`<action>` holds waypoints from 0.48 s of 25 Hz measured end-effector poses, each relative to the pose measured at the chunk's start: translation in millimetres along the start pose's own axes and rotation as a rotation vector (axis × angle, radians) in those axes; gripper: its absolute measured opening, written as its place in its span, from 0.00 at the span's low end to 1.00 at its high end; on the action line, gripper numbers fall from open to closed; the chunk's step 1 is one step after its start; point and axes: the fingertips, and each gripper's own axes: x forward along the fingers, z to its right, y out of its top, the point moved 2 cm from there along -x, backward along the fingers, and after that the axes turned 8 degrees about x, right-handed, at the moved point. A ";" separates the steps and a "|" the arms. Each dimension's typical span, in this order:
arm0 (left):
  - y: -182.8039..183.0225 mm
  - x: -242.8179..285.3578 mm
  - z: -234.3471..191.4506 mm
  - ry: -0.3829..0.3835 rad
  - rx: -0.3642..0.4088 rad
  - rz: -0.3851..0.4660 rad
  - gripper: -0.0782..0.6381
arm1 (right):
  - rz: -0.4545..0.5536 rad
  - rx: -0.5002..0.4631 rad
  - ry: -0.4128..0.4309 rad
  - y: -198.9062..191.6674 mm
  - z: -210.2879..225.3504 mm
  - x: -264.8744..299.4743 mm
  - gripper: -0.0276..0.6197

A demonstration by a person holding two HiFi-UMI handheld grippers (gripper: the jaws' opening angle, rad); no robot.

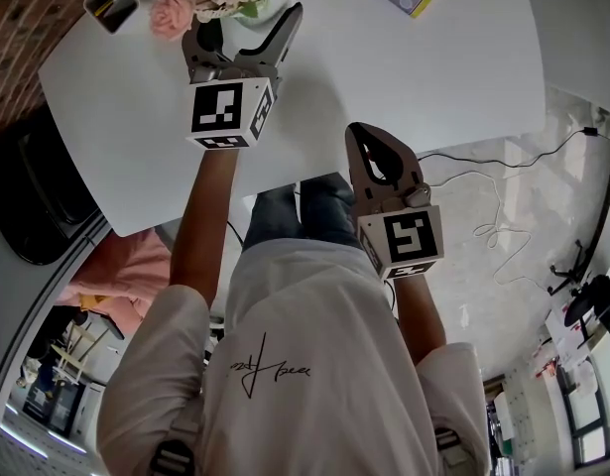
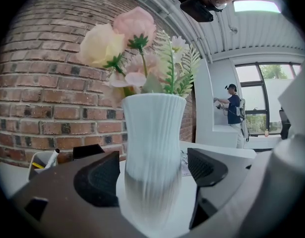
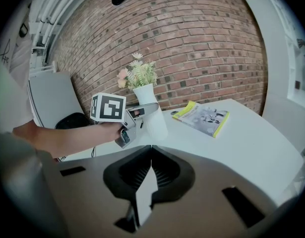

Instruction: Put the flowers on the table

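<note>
A red brick wall [image 3: 202,43] backs the room, and the pale marbled floor [image 1: 513,296] carries a loose white cable [image 1: 493,231]. The broad white table [image 1: 433,77] fills the upper part of the head view, mostly bare. A yellow-edged magazine [image 3: 202,117] lies flat toward its far side. Near the wall, a ribbed white vase [image 2: 153,133] stands upright on the table, holding the flowers [image 2: 137,48], pink and cream blooms with green fern sprigs. A small pen cup [image 1: 113,3] sits on the table's corner beside it. The left gripper [image 2: 153,157] has its jaws spread wide on either side of the vase, with a gap visible at the right pad. The right gripper [image 3: 151,150] hovers off the table's near edge, jaws pressed together and empty.
</note>
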 end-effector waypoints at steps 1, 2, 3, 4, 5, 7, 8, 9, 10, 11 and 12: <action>0.6 -1.7 0.1 -0.001 -0.001 0.000 0.70 | 0.001 -0.001 0.000 0.5 -1.3 -0.6 0.08; 1.3 -3.3 0.3 -0.002 -0.003 0.000 0.70 | 0.003 0.000 -0.001 1.2 -2.5 -1.5 0.08; 1.8 -4.8 0.6 -0.004 -0.006 -0.001 0.70 | 0.005 0.000 -0.004 2.1 -3.6 -2.4 0.08; 2.2 -6.4 0.9 -0.007 -0.009 -0.002 0.70 | 0.009 0.001 -0.006 2.9 -4.7 -3.3 0.08; 2.4 -7.9 1.5 -0.009 -0.013 -0.002 0.70 | 0.012 0.001 -0.007 3.4 -5.7 -4.1 0.08; 3.2 -10.6 3.6 -0.011 -0.015 -0.003 0.70 | 0.015 0.003 -0.008 3.3 -6.4 -6.4 0.08; 4.0 -11.7 5.2 -0.010 -0.015 -0.003 0.70 | 0.015 0.003 -0.009 3.2 -6.0 -8.3 0.08; 4.7 -12.6 6.6 -0.007 -0.014 -0.005 0.70 | 0.016 0.003 -0.010 3.3 -5.5 -10.3 0.08; 5.0 -13.6 7.2 -0.002 -0.012 -0.008 0.70 | 0.017 0.004 -0.011 3.5 -5.2 -12.2 0.08; 4.6 -14.9 7.0 0.004 -0.011 -0.014 0.69 | 0.019 0.005 -0.012 3.5 -5.4 -13.5 0.08; 4.0 -16.4 6.2 0.009 -0.011 -0.020 0.69 | 0.021 0.008 -0.012 3.4 -6.0 -14.4 0.08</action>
